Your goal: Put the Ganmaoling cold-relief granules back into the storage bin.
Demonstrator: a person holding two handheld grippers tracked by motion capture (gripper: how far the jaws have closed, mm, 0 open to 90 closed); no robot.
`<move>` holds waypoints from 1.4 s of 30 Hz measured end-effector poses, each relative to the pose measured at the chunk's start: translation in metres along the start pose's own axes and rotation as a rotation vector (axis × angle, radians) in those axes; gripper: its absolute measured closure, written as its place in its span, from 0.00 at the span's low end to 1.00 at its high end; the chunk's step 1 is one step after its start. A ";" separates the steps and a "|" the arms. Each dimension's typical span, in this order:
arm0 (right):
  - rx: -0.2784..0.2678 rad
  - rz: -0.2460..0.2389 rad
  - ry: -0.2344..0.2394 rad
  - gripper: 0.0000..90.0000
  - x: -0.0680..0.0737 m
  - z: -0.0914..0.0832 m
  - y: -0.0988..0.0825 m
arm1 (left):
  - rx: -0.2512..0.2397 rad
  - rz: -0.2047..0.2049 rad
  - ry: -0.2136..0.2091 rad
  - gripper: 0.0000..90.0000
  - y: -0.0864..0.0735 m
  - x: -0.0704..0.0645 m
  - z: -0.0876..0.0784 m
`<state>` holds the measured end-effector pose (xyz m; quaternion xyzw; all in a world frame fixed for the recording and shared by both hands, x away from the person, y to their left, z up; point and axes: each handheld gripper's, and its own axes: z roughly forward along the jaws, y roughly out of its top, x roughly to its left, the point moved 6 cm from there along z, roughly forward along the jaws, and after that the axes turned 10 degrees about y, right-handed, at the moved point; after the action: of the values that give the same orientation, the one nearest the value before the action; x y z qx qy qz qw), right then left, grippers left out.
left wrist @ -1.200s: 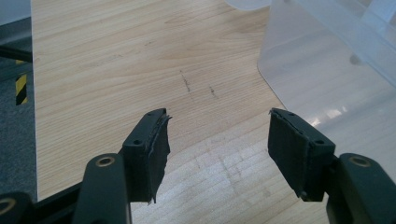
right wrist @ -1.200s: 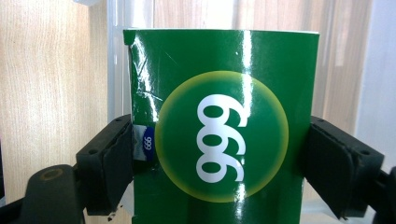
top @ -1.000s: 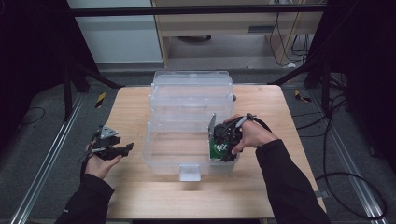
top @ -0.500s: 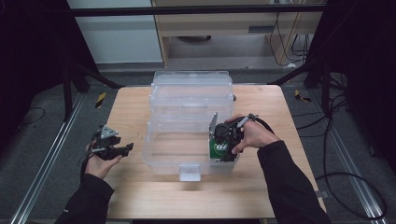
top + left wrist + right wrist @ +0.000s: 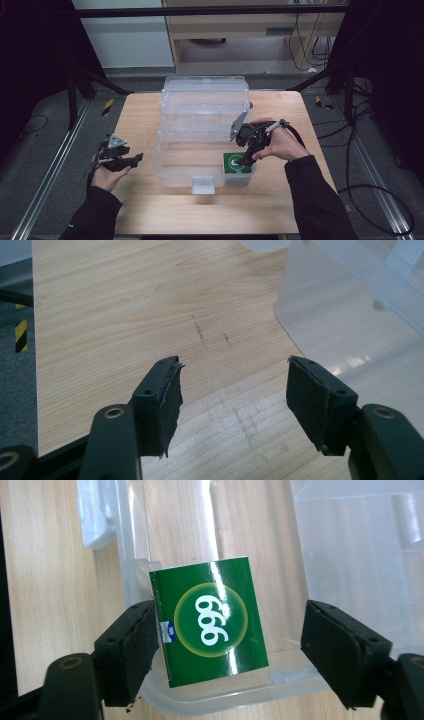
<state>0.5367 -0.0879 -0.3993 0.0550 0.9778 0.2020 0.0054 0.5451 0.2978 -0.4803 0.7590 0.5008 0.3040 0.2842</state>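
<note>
High view: a person's forearms enter from the near edge of a wooden table (image 5: 145, 210), each hand carrying a two-jaw gripper. A clear plastic storage bin (image 5: 172, 170) stands at the middle of the table, its lid (image 5: 205, 97) tipped back toward the far edge. The right hand (image 5: 282, 145) is held over the bin's near right corner, wrist bent so that the right gripper (image 5: 245, 161) points down into the bin; its grey three-cornered plate faces toward the bin's middle. Below it a small green box (image 5: 236, 163) printed "999" lies on the bin floor in that near right corner. Right gripper view: the green box (image 5: 210, 620) sits between the spread jaws of the right gripper (image 5: 227, 645), one edge just beside the left-hand pad, the other pad well apart from it; the jaws have just been closing somewhat, yet they do not pinch the box. The left hand (image 5: 107, 172) rests near the table's left edge, palm inward, with the left gripper (image 5: 136, 159) level and pointing toward the bin's left wall. Left gripper view: the left gripper (image 5: 232, 385) has its jaws spread over bare wood, nothing between them, with the bin wall (image 5: 350, 325) ahead of them to the right.
</note>
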 end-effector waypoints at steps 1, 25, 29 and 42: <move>-0.006 0.000 -0.011 0.29 0.000 -0.002 0.000 | -0.004 -0.007 -0.001 0.43 0.000 0.000 0.000; -0.202 0.085 -0.114 0.48 0.030 -0.022 -0.011 | -0.044 -0.006 -0.003 0.43 0.007 -0.003 -0.006; -0.215 0.063 -0.091 0.47 0.036 -0.013 -0.004 | -0.047 -0.011 -0.007 0.43 0.007 -0.002 -0.006; -0.224 0.024 -0.059 0.48 0.043 0.001 0.021 | -0.067 -0.012 -0.014 0.44 0.011 -0.004 -0.009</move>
<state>0.4961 -0.0638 -0.3913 0.0718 0.9478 0.3085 0.0376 0.5440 0.2914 -0.4670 0.7481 0.4930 0.3133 0.3148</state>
